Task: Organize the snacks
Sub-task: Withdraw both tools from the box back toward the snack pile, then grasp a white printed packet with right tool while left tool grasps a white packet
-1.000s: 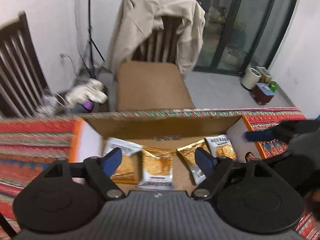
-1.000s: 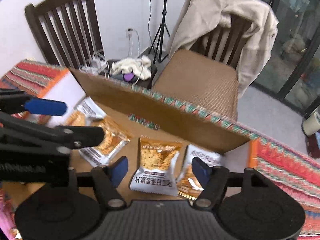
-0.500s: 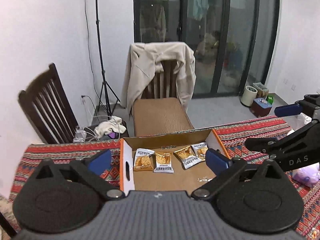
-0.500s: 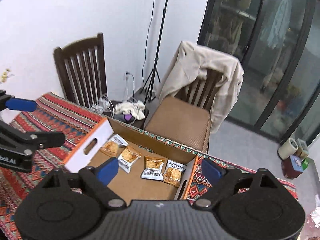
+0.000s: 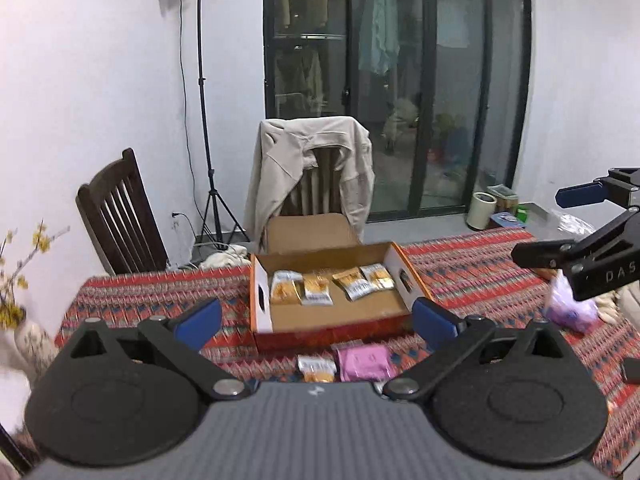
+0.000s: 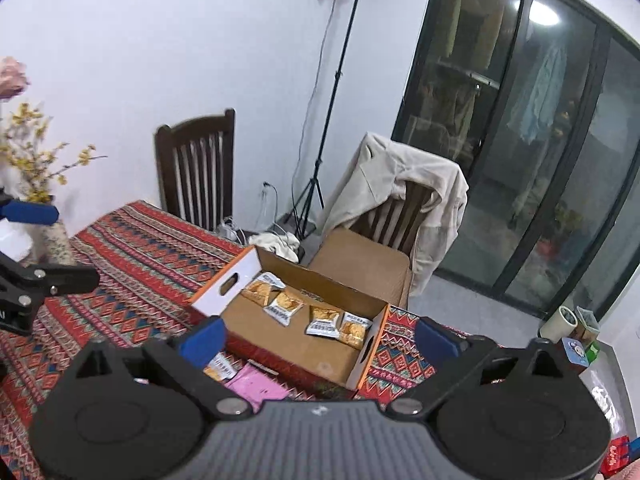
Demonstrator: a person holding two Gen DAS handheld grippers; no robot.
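Observation:
An open cardboard box with orange and white sides stands on the patterned tablecloth. Several gold snack packets lie in a row along its far side. In front of the box lie one gold packet and a pink packet. My left gripper is open and empty, held high and back from the box. My right gripper is open and empty, also high, to the right of the left one.
A purple bag lies on the table at the right. A vase with yellow flowers stands at the left edge. Two wooden chairs, one draped with a beige jacket, and a light stand are behind the table.
Both grippers have pulled up and back from inside the box. The view went from close over the packets to the whole table, and the loose packets in front came into sight.

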